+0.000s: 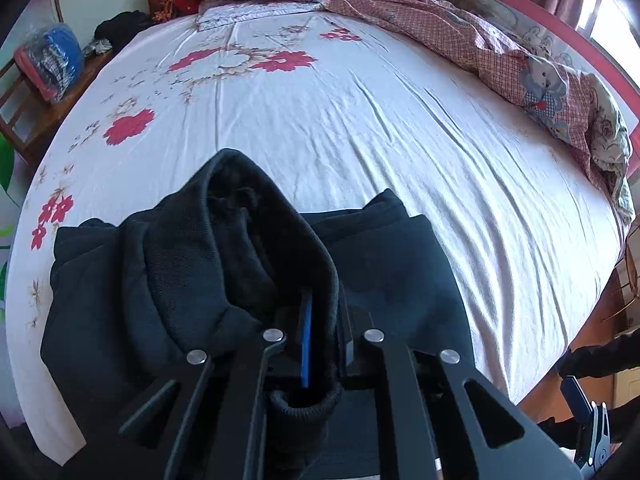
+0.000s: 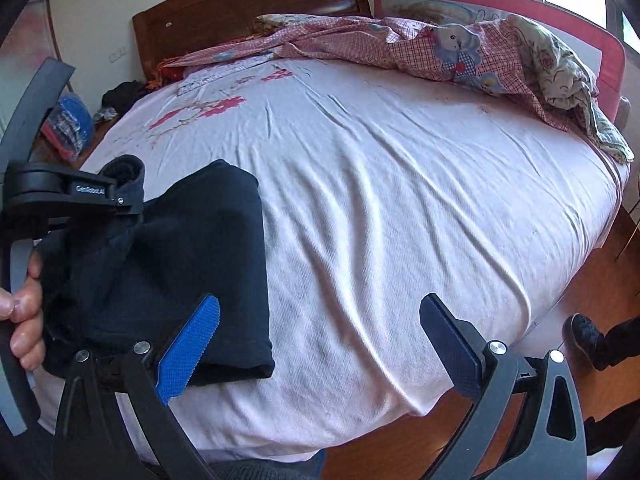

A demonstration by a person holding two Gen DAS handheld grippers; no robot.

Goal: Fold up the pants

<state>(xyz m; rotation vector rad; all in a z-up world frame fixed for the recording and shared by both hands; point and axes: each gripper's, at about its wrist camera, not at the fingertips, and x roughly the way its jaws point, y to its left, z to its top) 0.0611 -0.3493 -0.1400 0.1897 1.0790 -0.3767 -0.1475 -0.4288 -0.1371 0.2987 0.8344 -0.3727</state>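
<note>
Jaws: my left gripper (image 1: 320, 320) is clenched on a fold of the black pants (image 2: 192, 248); my right gripper (image 2: 320, 344) stands released, empty.
Pants lie bunched at the near left of the bed (image 2: 400, 200), left of my right jaws, left hand nearer.

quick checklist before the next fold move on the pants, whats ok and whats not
1. Left gripper shut on the black pants: ok, a ribbed cuff is bunched between its pads.
2. Right gripper free to take a corner: ok, open and empty.
3. Pants lying flat: not ok, lumpy at the held end.
4. Bare bedsheet beside the pants: ok.
5. Checked quilt out of the way: ok, up by the headboard.
6. Pants' near edge fully on the bed: cannot tell.
</note>
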